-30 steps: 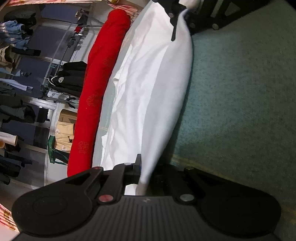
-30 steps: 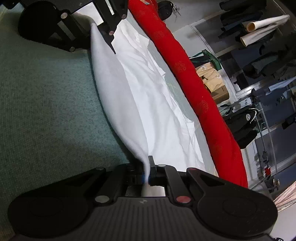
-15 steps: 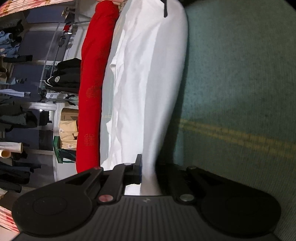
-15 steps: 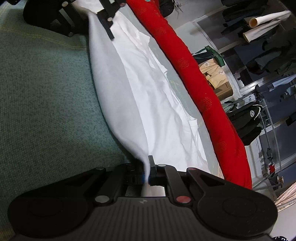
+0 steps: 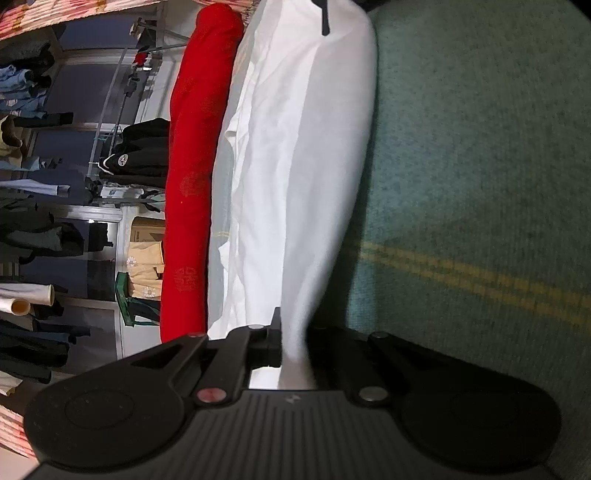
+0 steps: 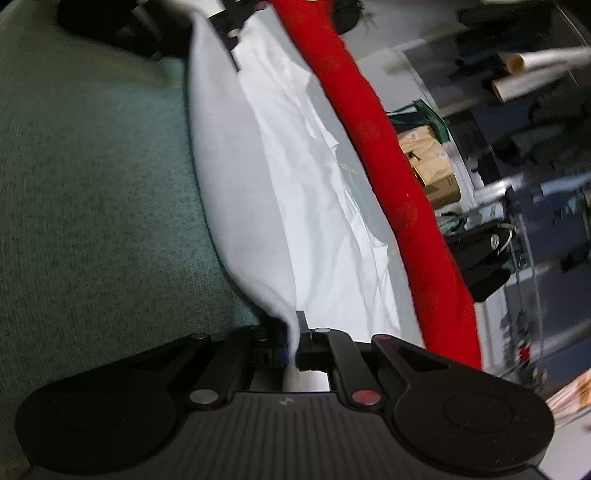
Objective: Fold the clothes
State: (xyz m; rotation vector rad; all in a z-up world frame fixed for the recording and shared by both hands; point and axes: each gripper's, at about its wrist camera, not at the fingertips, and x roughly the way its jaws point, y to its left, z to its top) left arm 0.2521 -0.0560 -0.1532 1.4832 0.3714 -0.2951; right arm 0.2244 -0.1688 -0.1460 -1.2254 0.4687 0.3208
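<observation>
A white garment (image 5: 295, 166) is stretched between both grippers above a teal cloth surface (image 5: 480, 147). My left gripper (image 5: 295, 343) is shut on one end of its raised edge. My right gripper (image 6: 293, 343) is shut on the other end of the white garment (image 6: 266, 192). The held edge hangs as a taut fold; the rest of the cloth lies spread and wrinkled toward a red roll. In the right wrist view the left gripper (image 6: 221, 29) shows at the top, pinching the cloth. A finger tip of the right gripper (image 5: 325, 18) shows at the top of the left wrist view.
A long red fabric roll (image 5: 192, 184) lies along the far side of the garment. Beyond it are racks of dark hanging clothes (image 5: 140, 155), a cardboard box (image 6: 432, 170) and paper tubes (image 5: 22, 299). A yellow stripe (image 5: 480, 280) crosses the teal surface (image 6: 92, 184).
Both grippers keep their hold on the white garment. The views have swung: the right wrist view turned, bringing the red roll nearer the middle, and the left gripper shifted right in it.
</observation>
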